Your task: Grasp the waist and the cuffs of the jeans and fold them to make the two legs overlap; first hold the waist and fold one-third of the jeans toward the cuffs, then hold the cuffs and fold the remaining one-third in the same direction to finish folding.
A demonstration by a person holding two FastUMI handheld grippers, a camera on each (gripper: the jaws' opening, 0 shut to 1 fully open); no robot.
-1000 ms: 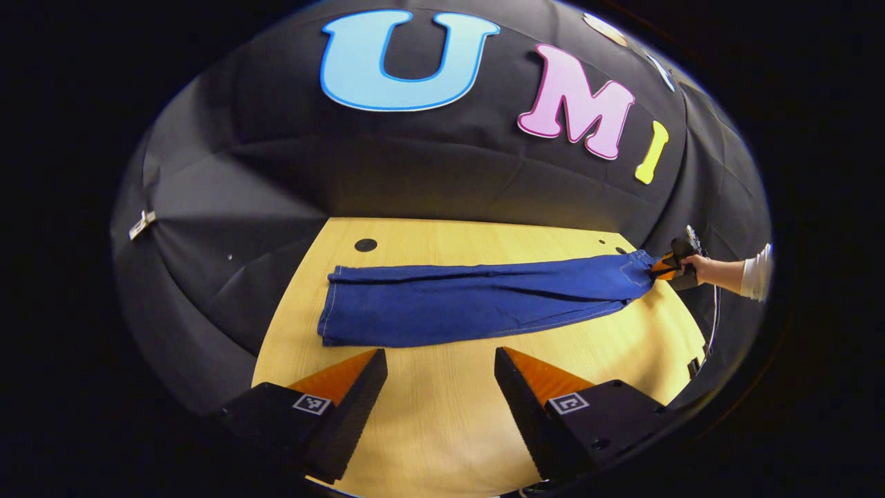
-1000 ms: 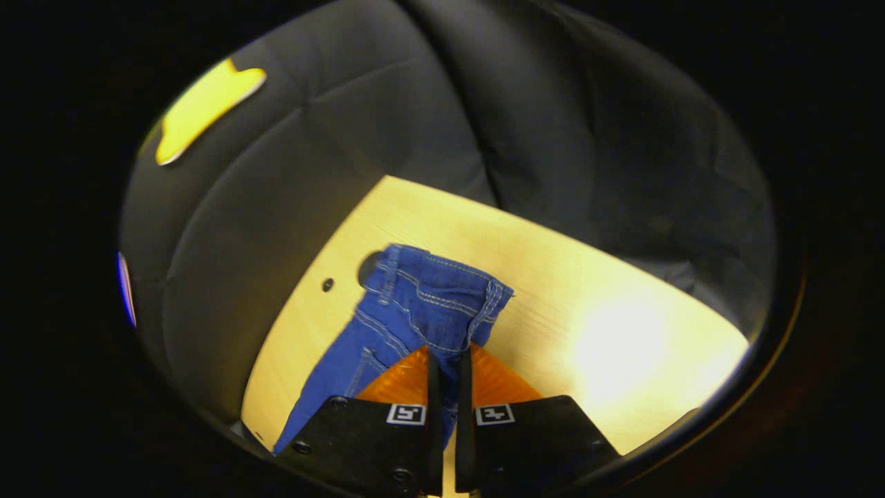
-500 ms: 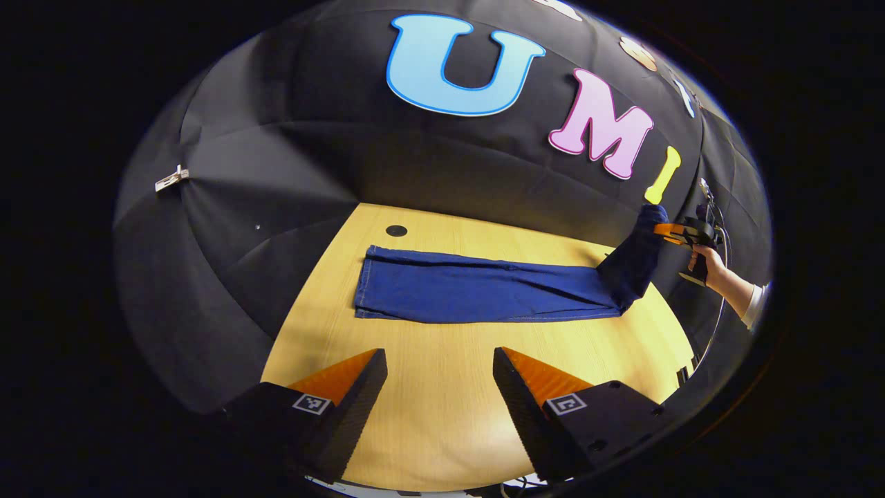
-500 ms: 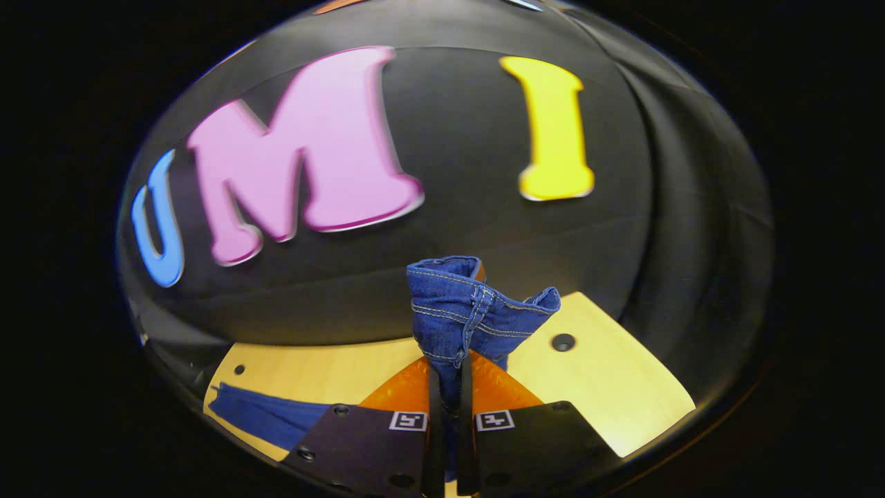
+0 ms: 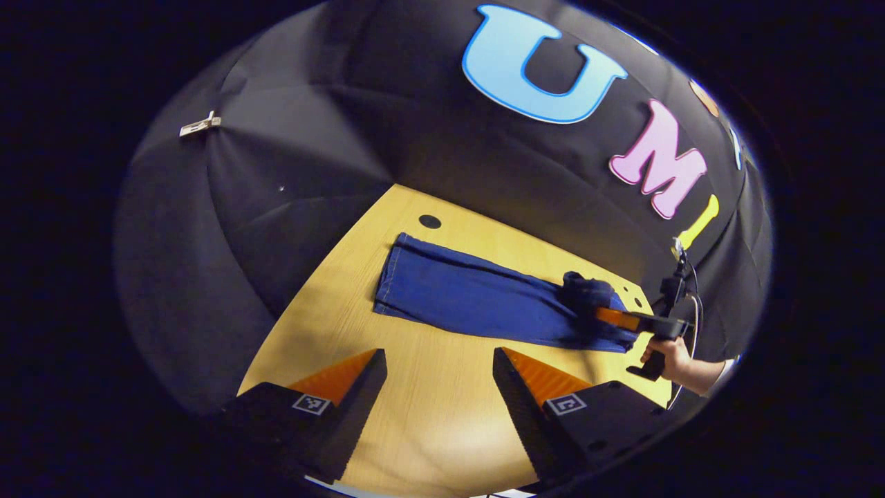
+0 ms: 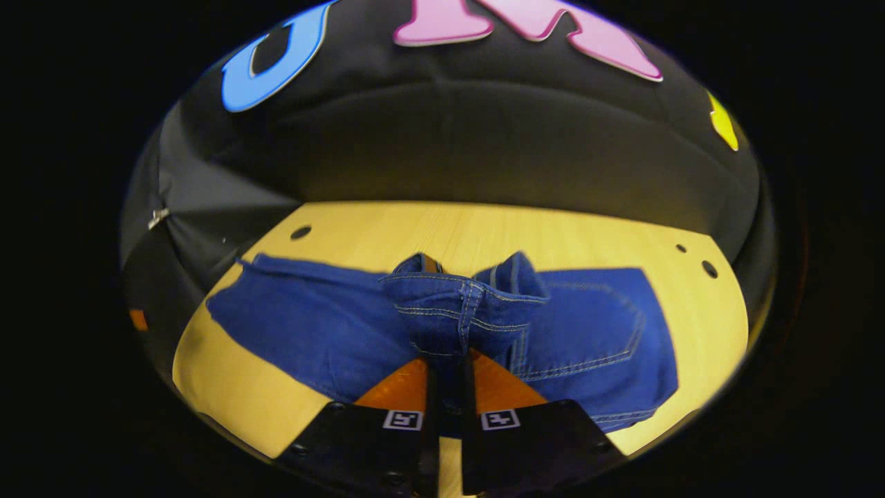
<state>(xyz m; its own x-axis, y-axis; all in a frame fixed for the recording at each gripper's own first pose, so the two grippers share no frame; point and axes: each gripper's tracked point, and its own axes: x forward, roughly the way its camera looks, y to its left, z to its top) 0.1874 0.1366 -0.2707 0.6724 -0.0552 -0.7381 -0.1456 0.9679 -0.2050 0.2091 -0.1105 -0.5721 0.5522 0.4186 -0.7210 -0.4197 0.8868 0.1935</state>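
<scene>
The jeans [image 5: 477,297] lie flat on the wooden counter [image 5: 429,408], their long axis running from the cuffs at about 10 o'clock in the left gripper view to the waist at about 3 o'clock. The cuffs [image 5: 395,277] rest near a dark round hole [image 5: 429,221] in the counter, close to the far edge by the black cloth wall [image 5: 311,187]. The waist [image 6: 460,304] is lifted and bunched, raised above the seat part of the jeans, which stays on the counter with its back pocket [image 6: 588,325] facing up.

The right tongs [image 6: 448,387] are closed to a thin gap, both fingers pressing on the waist fabric. In the left gripper view they appear at 3 o'clock, held level by a hand [image 5: 667,356], with the waist balled at their tip.

The left tongs [image 5: 439,387] stand wide apart over bare counter at 6 o'clock, holding nothing, well clear of the jeans' near long edge. Open wood stretches between these tongs and the jeans, and more lies beyond the jeans toward the wall in the right gripper view.
</scene>
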